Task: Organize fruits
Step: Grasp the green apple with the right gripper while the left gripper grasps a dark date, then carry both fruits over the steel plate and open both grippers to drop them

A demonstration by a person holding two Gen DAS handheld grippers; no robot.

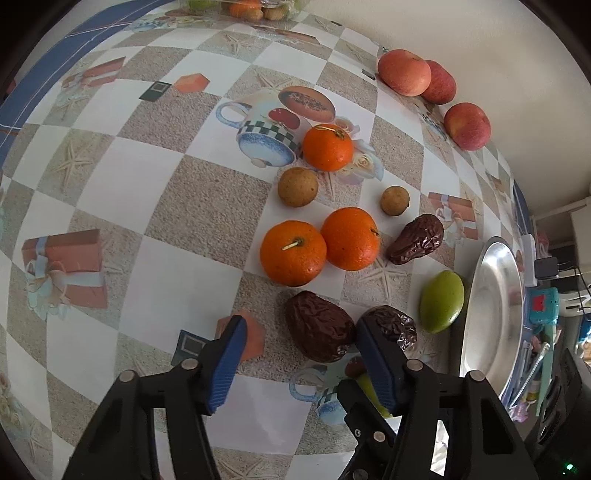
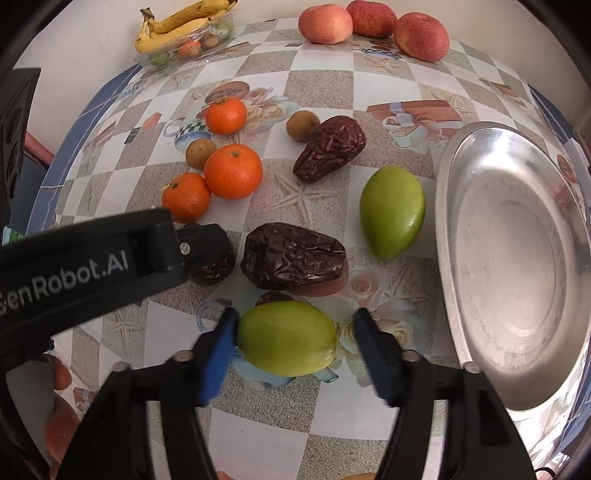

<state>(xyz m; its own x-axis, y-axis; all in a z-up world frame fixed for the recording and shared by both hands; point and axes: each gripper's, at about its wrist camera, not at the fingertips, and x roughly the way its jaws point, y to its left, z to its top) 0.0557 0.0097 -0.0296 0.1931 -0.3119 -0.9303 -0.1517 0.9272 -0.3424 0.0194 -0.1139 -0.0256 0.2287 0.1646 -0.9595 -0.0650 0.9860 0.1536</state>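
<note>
In the left wrist view my left gripper (image 1: 301,341) points down over a wrinkled brown date (image 1: 319,326). The date lies between the blue pads; the right pad is at its edge and the left pad stands clear. A second date (image 1: 391,325) lies just behind the right finger. In the right wrist view my right gripper (image 2: 293,343) straddles a green fruit (image 2: 287,338) on the table. Its left pad meets the fruit's end, and a gap shows at the right pad. The left gripper's black arm (image 2: 110,266) crosses this view and hides most of its date (image 2: 212,271).
Three oranges (image 1: 293,253), two small brown fruits (image 1: 297,186), a third date (image 1: 415,240) and another green fruit (image 1: 441,301) lie on the checked tablecloth. A steel plate (image 2: 517,258) sits at the right. Three apples (image 2: 325,24) line the wall. Bananas top a clear tray (image 2: 184,37).
</note>
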